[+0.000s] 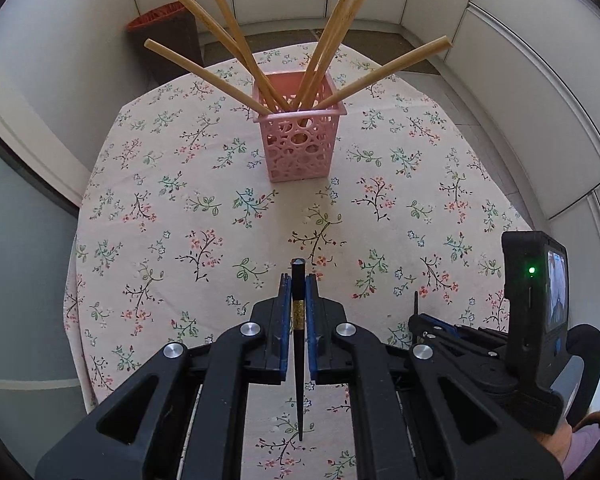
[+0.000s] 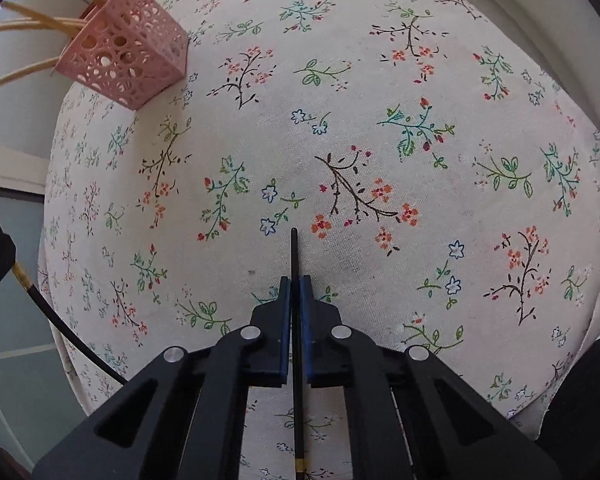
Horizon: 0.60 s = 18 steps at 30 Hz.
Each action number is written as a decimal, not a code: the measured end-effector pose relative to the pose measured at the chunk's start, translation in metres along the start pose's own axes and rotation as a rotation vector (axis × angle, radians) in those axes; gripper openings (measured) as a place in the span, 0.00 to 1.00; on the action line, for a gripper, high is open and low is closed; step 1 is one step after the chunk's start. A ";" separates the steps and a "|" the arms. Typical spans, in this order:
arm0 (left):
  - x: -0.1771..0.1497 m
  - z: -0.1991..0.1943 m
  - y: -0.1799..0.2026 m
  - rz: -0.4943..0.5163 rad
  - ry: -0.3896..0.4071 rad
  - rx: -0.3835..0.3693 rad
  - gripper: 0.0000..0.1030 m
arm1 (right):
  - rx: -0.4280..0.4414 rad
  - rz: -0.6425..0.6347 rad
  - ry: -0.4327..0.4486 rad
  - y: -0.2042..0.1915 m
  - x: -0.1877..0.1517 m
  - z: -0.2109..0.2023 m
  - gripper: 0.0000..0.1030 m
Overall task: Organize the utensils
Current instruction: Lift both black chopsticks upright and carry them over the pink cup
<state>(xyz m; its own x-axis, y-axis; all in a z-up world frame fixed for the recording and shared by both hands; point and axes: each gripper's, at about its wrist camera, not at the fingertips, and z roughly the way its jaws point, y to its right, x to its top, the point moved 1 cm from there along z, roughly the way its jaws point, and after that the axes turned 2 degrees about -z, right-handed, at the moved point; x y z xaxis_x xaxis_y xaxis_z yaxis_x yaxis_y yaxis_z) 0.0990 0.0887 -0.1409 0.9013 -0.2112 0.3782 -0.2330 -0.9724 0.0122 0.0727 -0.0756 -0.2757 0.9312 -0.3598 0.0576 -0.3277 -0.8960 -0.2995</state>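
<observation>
Chopsticks are what I'm sorting, and right now I've got one black chopstick in each gripper. My left gripper [image 1: 299, 280] is clamped on a black chopstick [image 1: 299, 344] near its thick end, just past the gold band, with the thin tip hanging back toward me above the floral tablecloth [image 1: 172, 216]. My right gripper [image 2: 295, 282] is pinched on the second black chopstick [image 2: 295, 256], thin end poking out front; whether it's clear of the cloth I can't tell from here.

Both need to go in the pink basket [image 1: 296, 148], which stands further along the table with six bamboo chopsticks [image 1: 236, 40] fanned out of it. I reckon the trick is to come in from above, turn the stick more upright and aim for a gap between the bamboo ones rather than shoving through them, since that basket looks light and could tip. One hand at a time seems safer too.

The left view shows the basket's open top and the free space inside, plus my right gripper low at the right edge. The right view only catches the basket from the side, up in the corner, but shows the other stick's gold band [image 2: 21, 274] at far left.
</observation>
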 end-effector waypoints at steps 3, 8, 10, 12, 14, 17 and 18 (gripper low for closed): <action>0.000 -0.012 -0.001 -0.006 0.033 -0.025 0.06 | 0.044 -0.025 0.066 0.004 -0.004 -0.022 0.05; 0.000 -0.035 -0.001 -0.012 0.088 -0.068 0.06 | 0.083 -0.144 0.253 0.005 -0.016 -0.077 0.05; -0.001 -0.026 -0.001 -0.014 0.049 -0.094 0.07 | 0.106 -0.155 0.283 0.011 -0.016 -0.092 0.05; -0.003 -0.001 0.002 -0.017 -0.030 -0.093 0.07 | 0.117 -0.158 0.311 0.011 -0.014 -0.103 0.05; -0.005 0.030 0.007 -0.011 -0.125 -0.111 0.14 | 0.133 -0.150 0.320 0.018 -0.014 -0.112 0.05; -0.008 0.068 0.023 0.027 -0.232 -0.077 0.28 | 0.146 -0.134 0.328 0.019 -0.014 -0.117 0.05; -0.007 0.075 0.028 0.042 -0.246 -0.070 0.30 | 0.144 -0.136 0.333 0.021 -0.016 -0.118 0.05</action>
<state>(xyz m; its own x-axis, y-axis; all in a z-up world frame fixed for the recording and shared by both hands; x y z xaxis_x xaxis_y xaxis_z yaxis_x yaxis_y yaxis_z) 0.1137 0.0550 -0.2128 0.9500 -0.2774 0.1431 -0.2891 -0.9549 0.0681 0.0320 -0.1190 -0.1699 0.8542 -0.3262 0.4050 -0.1569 -0.9042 -0.3973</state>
